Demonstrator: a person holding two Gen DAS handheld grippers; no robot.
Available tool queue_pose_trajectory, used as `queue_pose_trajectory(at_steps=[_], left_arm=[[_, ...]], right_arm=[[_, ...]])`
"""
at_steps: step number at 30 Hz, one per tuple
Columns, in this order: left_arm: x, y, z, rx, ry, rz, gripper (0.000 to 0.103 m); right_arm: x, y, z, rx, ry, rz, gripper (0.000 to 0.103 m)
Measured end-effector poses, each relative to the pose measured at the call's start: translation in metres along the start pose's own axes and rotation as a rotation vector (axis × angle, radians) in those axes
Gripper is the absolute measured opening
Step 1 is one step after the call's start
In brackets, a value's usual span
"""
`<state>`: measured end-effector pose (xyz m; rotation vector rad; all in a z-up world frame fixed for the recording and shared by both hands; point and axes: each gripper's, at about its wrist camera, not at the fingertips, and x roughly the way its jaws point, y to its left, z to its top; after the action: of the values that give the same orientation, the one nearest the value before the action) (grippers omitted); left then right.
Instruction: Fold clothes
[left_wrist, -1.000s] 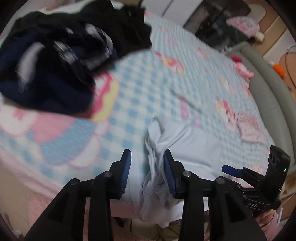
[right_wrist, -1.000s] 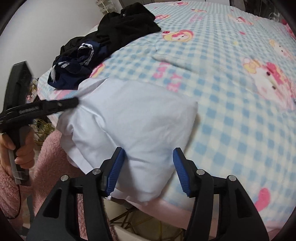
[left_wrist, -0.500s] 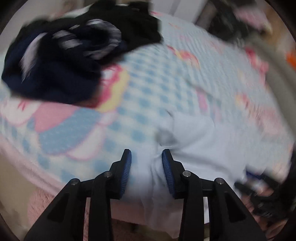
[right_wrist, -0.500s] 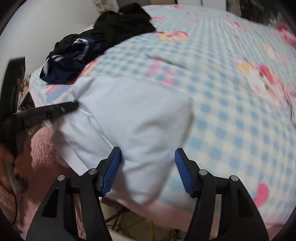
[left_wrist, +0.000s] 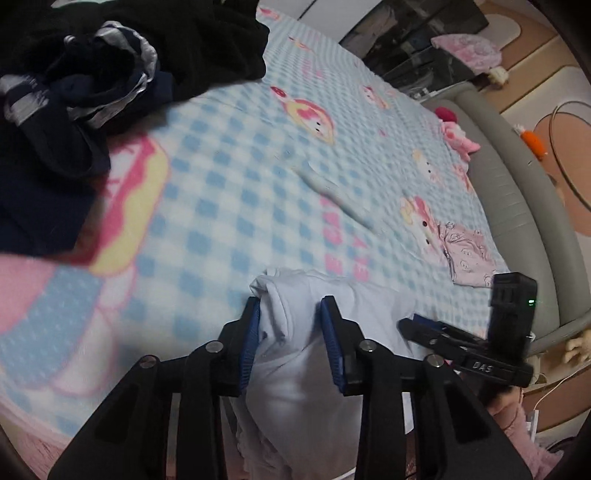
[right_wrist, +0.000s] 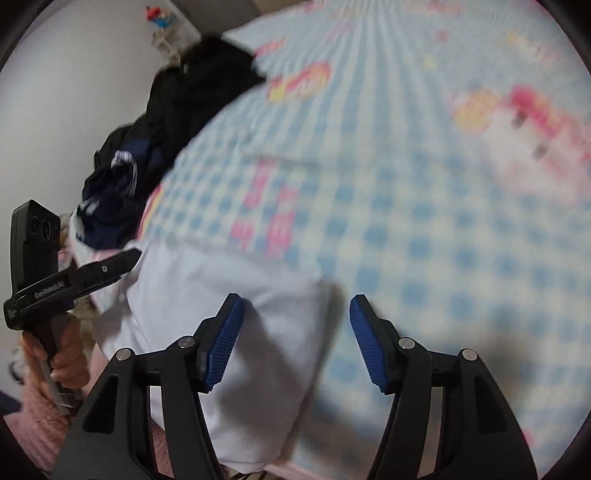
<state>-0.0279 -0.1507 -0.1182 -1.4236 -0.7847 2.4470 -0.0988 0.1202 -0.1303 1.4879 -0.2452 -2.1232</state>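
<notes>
A pale blue-white garment lies folded at the near edge of the bed and hangs over it; it also shows in the right wrist view. My left gripper has its blue pads on both sides of a bunched corner of the garment, and the cloth fills the gap. My right gripper is open, with the garment's right edge lying between its jaws without being pinched. The left gripper shows at the left in the right wrist view, and the right gripper shows at the right in the left wrist view.
The bed carries a blue-checked cartoon blanket. A pile of dark clothes lies at its far left, also in the right wrist view. A small pink garment lies at the right near the grey padded bed frame.
My left gripper has closed in on the garment's bunched corner. My right gripper has opened wider and shifted right, so the garment now sits mostly by its left jaw.
</notes>
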Motion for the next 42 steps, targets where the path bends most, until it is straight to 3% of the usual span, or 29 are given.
queue_pose_trajectory(at_steps=[2,4,5,6,8,10,15,16,17,20,22,24,25,26,28,31,33,34,36,37,40,41,42], left_arm=[[-0.002,-0.002,-0.003,0.022,-0.02,0.011,0.021],[-0.003,-0.007,-0.006,0.054,-0.046,0.041,0.017],[-0.002,-0.012,-0.007,0.089,-0.059,0.087,0.016],[0.002,-0.018,-0.008,0.128,-0.071,0.145,0.015],[0.009,-0.03,-0.01,0.205,-0.093,0.264,0.014],[0.009,-0.022,-0.009,0.187,-0.098,0.281,0.014],[-0.008,0.023,-0.01,0.064,-0.106,0.421,0.0],[-0.018,0.034,-0.009,0.011,-0.111,0.368,0.0],[-0.028,0.045,-0.008,-0.044,-0.117,0.308,0.0],[-0.059,0.041,-0.013,-0.051,-0.167,0.131,0.002],[-0.072,0.035,-0.018,-0.051,-0.178,0.02,0.012],[-0.077,0.028,-0.025,-0.05,-0.171,-0.077,0.051],[-0.077,0.022,-0.03,-0.042,-0.163,-0.113,0.052],[-0.073,0.013,-0.036,-0.007,-0.143,-0.113,0.052],[-0.061,-0.004,-0.048,0.079,-0.106,-0.039,0.052],[-0.036,-0.009,-0.062,0.16,-0.038,0.238,0.052],[-0.039,0.006,-0.063,0.104,-0.045,0.301,0.052],[-0.045,0.011,-0.063,0.065,-0.062,0.299,0.051],[-0.062,0.014,-0.067,0.011,-0.124,0.324,0.04],[-0.065,0.01,-0.069,0.013,-0.14,0.291,0.04],[-0.064,-0.011,-0.078,0.067,-0.16,0.165,0.04],[-0.056,-0.024,-0.08,0.115,-0.157,0.162,0.04],[-0.05,-0.024,-0.081,0.127,-0.139,0.214,0.04]], right_arm=[[0.0,-0.003,-0.008,0.021,-0.021,0.049,0.057],[-0.002,0.0,-0.013,0.027,-0.045,0.07,0.039],[-0.003,0.003,-0.014,0.021,-0.057,0.064,0.025],[-0.004,0.009,-0.015,-0.005,-0.07,0.034,0.02],[-0.008,0.019,-0.017,-0.042,-0.098,-0.011,0.015],[-0.013,0.025,-0.02,-0.068,-0.111,-0.053,0.014],[-0.011,0.013,-0.028,-0.04,-0.097,-0.113,0.012],[-0.013,0.009,-0.028,-0.015,-0.104,-0.096,0.012],[-0.014,0.004,-0.028,0.011,-0.112,-0.078,0.012],[-0.025,-0.005,-0.026,0.089,-0.147,0.016,0.021],[-0.034,-0.003,-0.023,0.107,-0.174,0.027,0.032],[-0.039,0.003,-0.026,0.089,-0.177,0.04,0.039],[-0.039,0.006,-0.029,0.081,-0.16,0.069,0.043],[-0.035,0.009,-0.034,0.079,-0.136,0.089,0.05],[-0.029,0.015,-0.044,0.066,-0.104,0.097,0.055],[-0.013,0.026,-0.06,-0.008,-0.028,0.041,0.06],[-0.015,0.029,-0.067,-0.051,-0.018,-0.014,0.062],[-0.017,0.028,-0.069,-0.056,-0.02,-0.041,0.068],[-0.029,0.024,-0.074,-0.053,-0.045,-0.099,0.07],[-0.038,0.024,-0.077,-0.049,-0.074,-0.114,0.069],[-0.053,0.029,-0.076,-0.048,-0.136,-0.048,0.068],[-0.048,0.034,-0.077,-0.071,-0.121,-0.042,0.068],[-0.044,0.039,-0.077,-0.095,-0.106,-0.037,0.068]])
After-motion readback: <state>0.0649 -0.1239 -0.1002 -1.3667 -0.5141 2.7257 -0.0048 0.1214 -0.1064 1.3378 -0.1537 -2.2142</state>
